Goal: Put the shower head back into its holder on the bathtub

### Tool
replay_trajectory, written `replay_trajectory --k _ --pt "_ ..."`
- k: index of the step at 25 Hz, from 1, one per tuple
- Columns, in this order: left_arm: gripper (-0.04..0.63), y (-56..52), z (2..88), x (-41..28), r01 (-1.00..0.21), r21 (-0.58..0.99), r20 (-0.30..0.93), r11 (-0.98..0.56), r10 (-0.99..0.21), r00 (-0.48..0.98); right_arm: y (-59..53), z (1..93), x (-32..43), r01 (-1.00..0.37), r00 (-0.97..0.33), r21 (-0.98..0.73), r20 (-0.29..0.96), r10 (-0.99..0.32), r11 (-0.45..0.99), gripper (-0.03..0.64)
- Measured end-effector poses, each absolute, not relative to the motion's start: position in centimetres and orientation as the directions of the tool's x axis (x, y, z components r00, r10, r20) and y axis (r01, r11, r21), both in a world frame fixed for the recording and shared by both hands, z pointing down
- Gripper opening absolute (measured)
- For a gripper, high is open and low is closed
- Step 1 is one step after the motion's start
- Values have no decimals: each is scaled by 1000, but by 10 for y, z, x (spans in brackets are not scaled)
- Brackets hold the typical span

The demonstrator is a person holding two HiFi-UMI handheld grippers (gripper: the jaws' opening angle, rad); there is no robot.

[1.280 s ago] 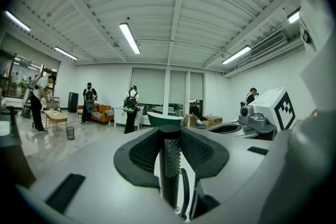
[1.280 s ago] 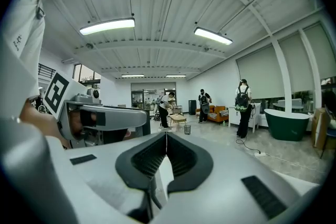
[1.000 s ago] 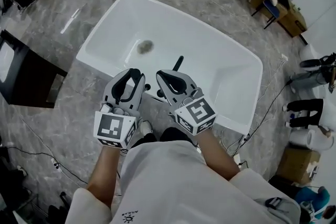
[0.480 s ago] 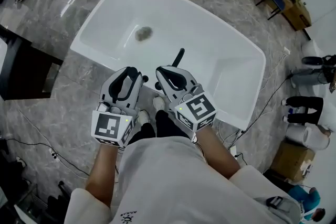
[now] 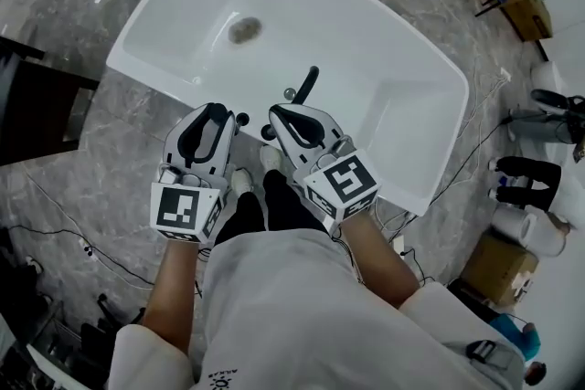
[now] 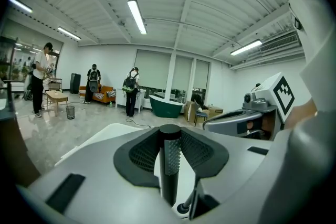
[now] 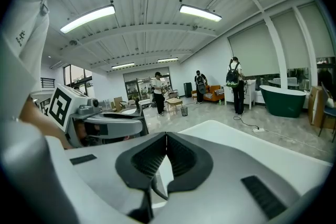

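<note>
Two grippers are held side by side over the near long rim of the white bathtub (image 5: 366, 68) in the head view: the left gripper (image 5: 217, 110) and the right gripper (image 5: 278, 113), with their tips close but apart. What is carried cannot be made out from above. It is shown only in the left gripper view, where the shower head (image 6: 169, 165), a black stick with a dotted face, is clamped upright between the left jaws. Its top is level with their tips and its lower end hangs below them. In the right gripper view the right jaws are seen closed, pad against pad.

Only the head view gives the tub's fittings. A black upright fitting (image 5: 307, 85) stands on the near rim just beyond the right gripper, with small knobs (image 5: 242, 117) beside it; which piece is the holder cannot be told. Only the gripper views give the far room, where people (image 6: 131, 93) stand near a green tub (image 6: 165, 104).

The basin's bottom lies open beyond the rim, with the drain (image 5: 245, 30) toward its far left. Grey floor (image 5: 110, 160) is open at the person's left, while boxes (image 5: 498, 274) are crowded near the tub's right end.
</note>
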State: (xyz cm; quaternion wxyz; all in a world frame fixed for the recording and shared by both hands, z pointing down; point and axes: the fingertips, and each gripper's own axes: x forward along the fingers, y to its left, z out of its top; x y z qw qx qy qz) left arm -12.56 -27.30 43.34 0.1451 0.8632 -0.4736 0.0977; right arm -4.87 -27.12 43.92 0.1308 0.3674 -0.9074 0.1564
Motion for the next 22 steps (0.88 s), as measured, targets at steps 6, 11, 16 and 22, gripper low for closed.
replay_trajectory --k 6,11,16,22 --pt "129 -282 458 -122 -858 169 332 -485 -791 513 -272 462 -41 -709 -689 -195 397 -606 678 18" --pt "129 -286 485 -117 -864 175 353 -472 -789 502 -272 477 -37 -706 -690 -210 421 -589 677 18" --pt "129 -286 512 -113 -872 156 389 -463 -783 485 -271 491 -29 -709 -687 -224 434 -582 669 18" --pt "130 -287 550 -114 -882 142 455 -450 -761 462 -271 508 -25 -709 -688 -240 443 -575 663 18"
